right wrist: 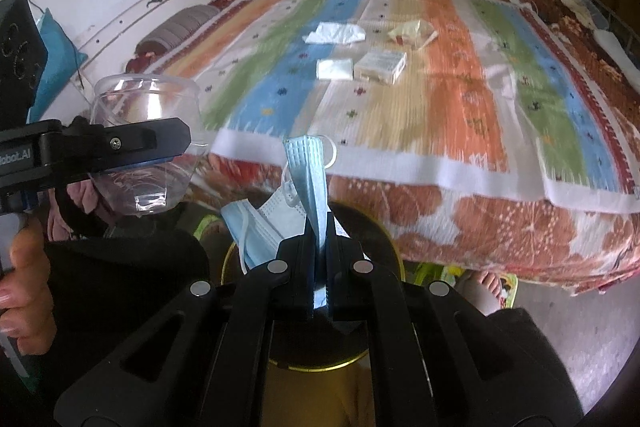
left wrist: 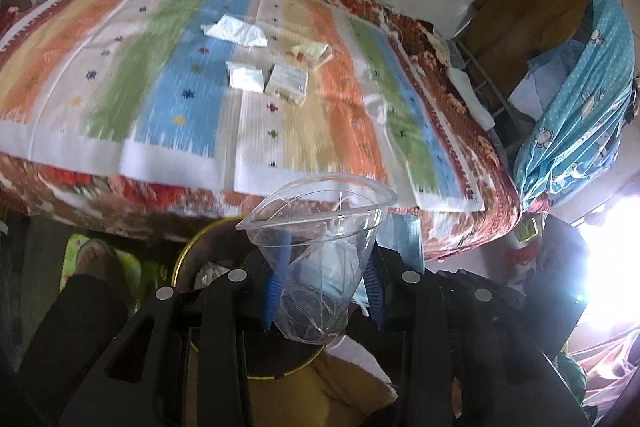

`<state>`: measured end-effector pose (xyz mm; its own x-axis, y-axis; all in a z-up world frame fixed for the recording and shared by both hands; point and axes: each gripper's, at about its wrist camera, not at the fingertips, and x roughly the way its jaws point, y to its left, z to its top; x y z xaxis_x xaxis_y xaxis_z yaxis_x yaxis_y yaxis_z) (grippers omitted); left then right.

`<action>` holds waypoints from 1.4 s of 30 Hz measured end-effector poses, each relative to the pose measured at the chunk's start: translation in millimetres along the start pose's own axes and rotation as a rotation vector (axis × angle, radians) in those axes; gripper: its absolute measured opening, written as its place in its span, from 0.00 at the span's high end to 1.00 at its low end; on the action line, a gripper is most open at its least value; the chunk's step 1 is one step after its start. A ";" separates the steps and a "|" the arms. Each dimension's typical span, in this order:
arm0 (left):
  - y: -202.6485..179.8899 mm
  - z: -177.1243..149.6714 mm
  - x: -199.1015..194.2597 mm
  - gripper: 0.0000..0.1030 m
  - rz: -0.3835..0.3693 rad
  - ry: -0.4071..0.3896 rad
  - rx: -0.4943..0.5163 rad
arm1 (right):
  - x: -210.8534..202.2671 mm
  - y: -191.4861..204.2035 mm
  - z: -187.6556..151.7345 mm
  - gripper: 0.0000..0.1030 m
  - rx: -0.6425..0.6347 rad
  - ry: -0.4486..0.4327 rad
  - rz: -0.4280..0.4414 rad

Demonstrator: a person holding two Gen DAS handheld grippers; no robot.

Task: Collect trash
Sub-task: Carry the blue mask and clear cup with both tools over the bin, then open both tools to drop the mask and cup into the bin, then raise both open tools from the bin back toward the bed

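My left gripper point(left wrist: 320, 287) is shut on a clear plastic cup point(left wrist: 316, 227) and holds it above a dark bin with a gold rim point(left wrist: 180, 263). The cup point(right wrist: 140, 143) and left gripper point(right wrist: 160, 147) also show in the right wrist view. My right gripper point(right wrist: 319, 227) is shut on a blue face mask point(right wrist: 308, 171) over the same bin point(right wrist: 384, 239). On the striped bed cover lie a crumpled tissue point(left wrist: 236, 31), a folded white tissue point(left wrist: 245, 78), a small white packet point(left wrist: 287, 83) and a yellowish wrapper point(left wrist: 312, 51).
The bed point(right wrist: 480, 227) with a red floral blanket fills the front. A grey bolster point(right wrist: 180, 27) lies at its far left. A rack with a blue cloth point(left wrist: 580, 107) stands to the right. A bare foot point(right wrist: 484, 287) is beside the bin.
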<state>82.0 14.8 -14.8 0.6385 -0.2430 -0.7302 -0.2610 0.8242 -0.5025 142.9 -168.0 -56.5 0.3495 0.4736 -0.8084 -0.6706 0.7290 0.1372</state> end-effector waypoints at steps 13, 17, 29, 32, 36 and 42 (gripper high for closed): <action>11.7 -16.0 30.6 0.67 0.076 0.097 -0.044 | 38.4 10.6 -30.1 0.97 0.003 0.146 -0.039; 20.0 -16.7 37.9 0.67 0.122 0.108 -0.084 | 47.4 3.6 -33.6 0.97 0.044 0.181 -0.041; 31.6 -17.8 63.1 0.67 0.194 0.161 -0.122 | 82.3 -12.4 -41.7 0.97 0.157 0.279 -0.031; 34.1 -17.0 69.2 0.61 0.223 0.166 -0.127 | 89.4 -12.3 -43.2 0.93 0.163 0.297 -0.029; 35.1 -14.0 70.7 0.49 0.212 0.159 -0.137 | 94.2 -11.1 -43.4 0.76 0.169 0.301 -0.023; 36.8 -10.8 64.9 0.45 0.198 0.137 -0.154 | 92.2 -13.8 -42.8 0.66 0.188 0.290 -0.019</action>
<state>106.0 23.8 -85.7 0.4629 -0.1607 -0.8717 -0.4843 0.7778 -0.4006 156.4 -155.5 -157.4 0.1424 0.3187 -0.9371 -0.5240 0.8275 0.2018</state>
